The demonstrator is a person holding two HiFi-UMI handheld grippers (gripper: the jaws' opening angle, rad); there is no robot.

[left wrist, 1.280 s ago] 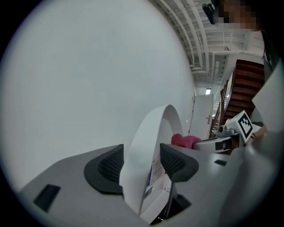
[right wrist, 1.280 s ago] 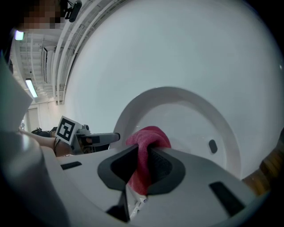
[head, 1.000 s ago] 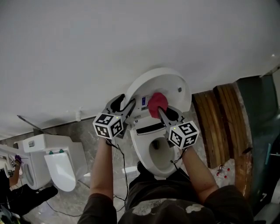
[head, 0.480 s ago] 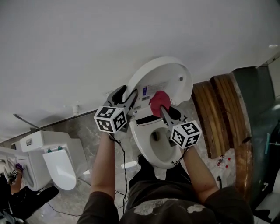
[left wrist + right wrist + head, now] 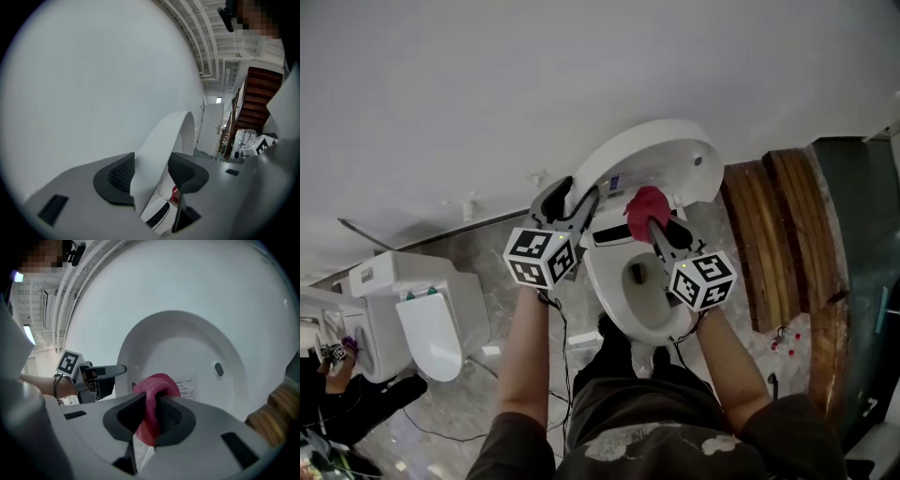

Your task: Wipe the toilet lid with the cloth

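Left gripper [image 5: 151, 174]: clenched on the edge of the raised lid [image 5: 666, 150], which you seem to be steadying.
Right gripper [image 5: 149, 416]: grasping the pink cloth [image 5: 157, 385], held at the lid's inner face beside the label [image 5: 191, 386]; contact unclear.
Progress: wiping seems under way, with most of the face left for you.

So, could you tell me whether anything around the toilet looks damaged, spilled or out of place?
Nothing stands out. The toilet lid is raised, with the left gripper shut on its edge, and the right gripper holds the pink cloth in front of its inner face. No spill or damage shows.
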